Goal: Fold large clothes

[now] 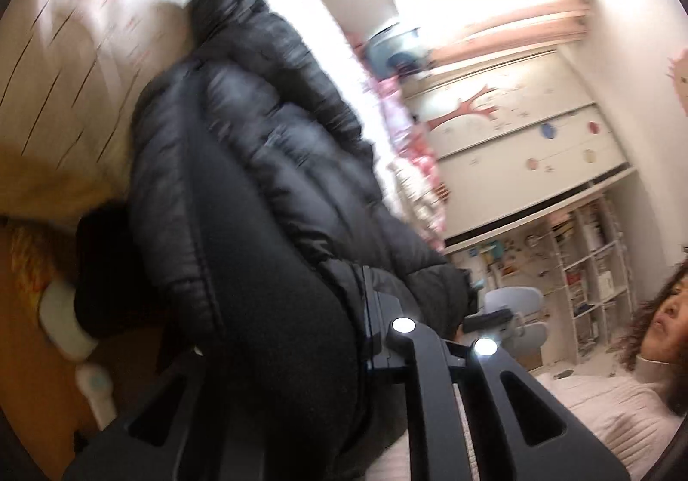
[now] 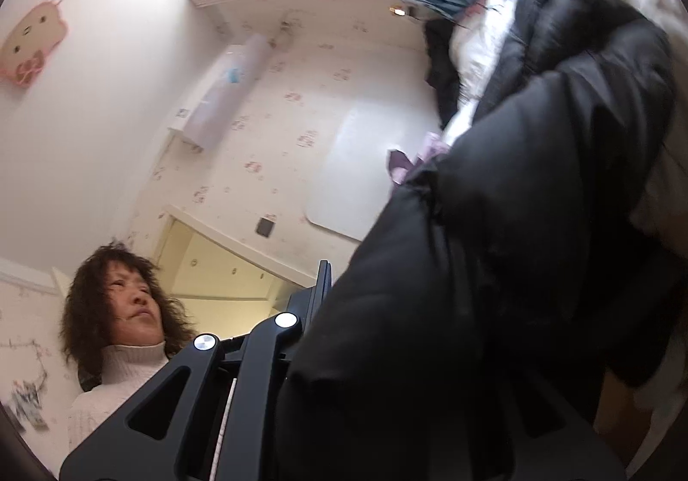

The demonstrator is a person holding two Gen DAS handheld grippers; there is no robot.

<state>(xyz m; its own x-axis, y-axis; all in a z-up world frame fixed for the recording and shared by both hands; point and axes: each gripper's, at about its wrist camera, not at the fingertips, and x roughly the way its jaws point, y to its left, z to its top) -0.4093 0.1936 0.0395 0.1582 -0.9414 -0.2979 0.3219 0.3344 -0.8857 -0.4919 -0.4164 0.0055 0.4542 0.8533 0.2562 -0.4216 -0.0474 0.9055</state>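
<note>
Between both hand-held grippers, black puffer jacket (image 1: 258, 162)

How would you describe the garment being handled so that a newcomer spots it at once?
In the left wrist view, start at the pale bed surface on the left; the black puffer jacket drapes across it toward the left gripper. Its quilted, shiny black padding sets it apart from the pink patterned bedding beside it.

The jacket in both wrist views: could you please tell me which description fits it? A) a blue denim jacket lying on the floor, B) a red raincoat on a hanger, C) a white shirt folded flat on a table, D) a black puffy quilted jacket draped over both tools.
D: the jacket is black and quilted, and its fabric covers one side of the left tool and of the right tool.
</note>
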